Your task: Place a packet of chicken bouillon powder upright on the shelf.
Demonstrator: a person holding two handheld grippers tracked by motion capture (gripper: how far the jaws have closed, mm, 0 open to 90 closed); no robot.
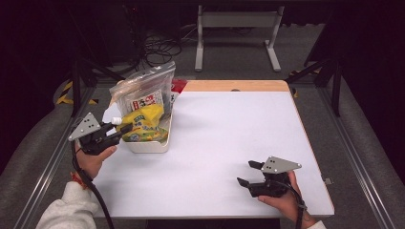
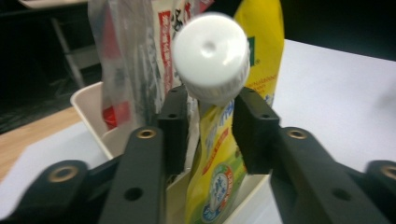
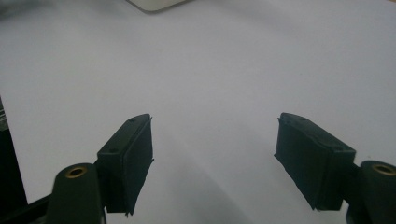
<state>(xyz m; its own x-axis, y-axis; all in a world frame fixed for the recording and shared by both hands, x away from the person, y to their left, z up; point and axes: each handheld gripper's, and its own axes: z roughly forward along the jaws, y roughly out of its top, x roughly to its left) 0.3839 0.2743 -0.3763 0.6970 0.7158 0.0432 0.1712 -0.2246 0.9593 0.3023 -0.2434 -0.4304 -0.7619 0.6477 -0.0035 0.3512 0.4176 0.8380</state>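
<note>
Left gripper view: the two black jaws of the left gripper (image 2: 206,123) stand part open on either side of the neck of a yellow pouch (image 2: 219,163), just under its white cap (image 2: 211,56). A gap shows on each side, so I judge the pads are not pressing on it. The pouch's long axis runs up and away from the jaws, cap toward the camera, its body down in the white bin (image 2: 88,109) beside a clear bag (image 2: 135,51). In the high view the left gripper (image 1: 122,128) is at the bin's (image 1: 148,145) left edge, with the cap (image 1: 116,120) at its tips and the pouch (image 1: 145,121) leaning across the bin in front of the bag (image 1: 143,90). The right gripper (image 1: 248,172) rests well apart, low on the table (image 1: 229,124), its jaws wide and holding nothing. The left hand is by far the nearer, so any regrip or pull at the neck falls to it.
</note>
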